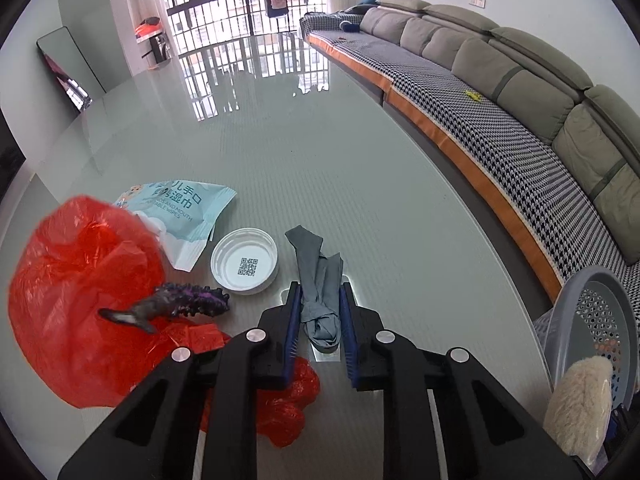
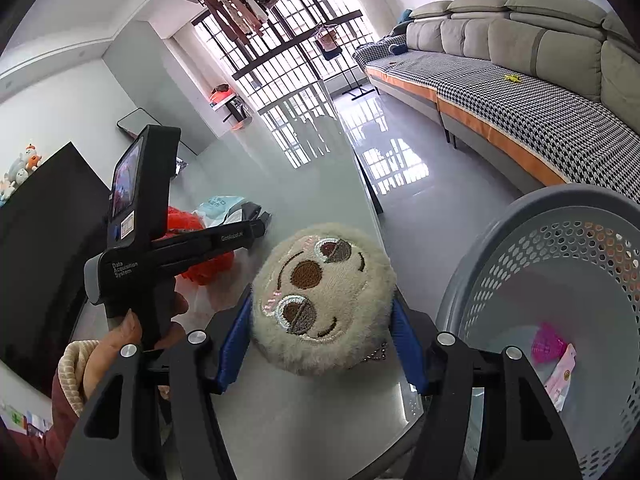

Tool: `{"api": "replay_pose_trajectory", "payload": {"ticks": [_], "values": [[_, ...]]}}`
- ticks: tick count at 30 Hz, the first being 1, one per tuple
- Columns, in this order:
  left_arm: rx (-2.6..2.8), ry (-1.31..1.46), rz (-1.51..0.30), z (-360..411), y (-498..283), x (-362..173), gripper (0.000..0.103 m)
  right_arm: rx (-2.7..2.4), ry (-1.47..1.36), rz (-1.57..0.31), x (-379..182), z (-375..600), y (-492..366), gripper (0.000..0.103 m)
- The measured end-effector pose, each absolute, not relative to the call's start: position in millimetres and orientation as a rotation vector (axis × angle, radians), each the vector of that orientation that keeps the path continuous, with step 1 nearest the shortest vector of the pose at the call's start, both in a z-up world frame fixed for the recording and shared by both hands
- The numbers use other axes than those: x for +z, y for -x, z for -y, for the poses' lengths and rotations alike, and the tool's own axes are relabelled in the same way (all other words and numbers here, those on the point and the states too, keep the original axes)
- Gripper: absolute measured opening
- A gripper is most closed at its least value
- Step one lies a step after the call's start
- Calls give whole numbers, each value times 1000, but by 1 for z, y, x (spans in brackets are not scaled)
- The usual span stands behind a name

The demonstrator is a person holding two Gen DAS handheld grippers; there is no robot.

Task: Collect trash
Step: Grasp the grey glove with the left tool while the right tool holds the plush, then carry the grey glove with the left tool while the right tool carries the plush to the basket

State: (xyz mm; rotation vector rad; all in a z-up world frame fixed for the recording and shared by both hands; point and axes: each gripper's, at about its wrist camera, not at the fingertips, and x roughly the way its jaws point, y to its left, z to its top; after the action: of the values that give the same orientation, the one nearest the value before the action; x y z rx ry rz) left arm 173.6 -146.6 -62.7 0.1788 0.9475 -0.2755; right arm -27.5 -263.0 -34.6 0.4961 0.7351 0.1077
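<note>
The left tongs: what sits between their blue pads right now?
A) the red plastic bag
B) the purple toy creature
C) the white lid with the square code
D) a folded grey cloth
D: the left tongs have their blue pads on either side of the folded grey cloth, while the white lid, red plastic bag and purple toy creature lie off to the side.

Crumpled grey cloth (image 1: 320, 280) lying on table (image 1: 320, 160)

both wrist views close over table (image 1: 360, 168), facing sofa (image 1: 500, 80).
</note>
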Motion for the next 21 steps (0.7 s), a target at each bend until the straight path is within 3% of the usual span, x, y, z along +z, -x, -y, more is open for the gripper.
{"api": "replay_pose_trajectory", "payload": {"ticks": [21], "values": [[-388,-145,-808,116,-79,-5,19,46,-408,-697,-8,249,55,61]]}}
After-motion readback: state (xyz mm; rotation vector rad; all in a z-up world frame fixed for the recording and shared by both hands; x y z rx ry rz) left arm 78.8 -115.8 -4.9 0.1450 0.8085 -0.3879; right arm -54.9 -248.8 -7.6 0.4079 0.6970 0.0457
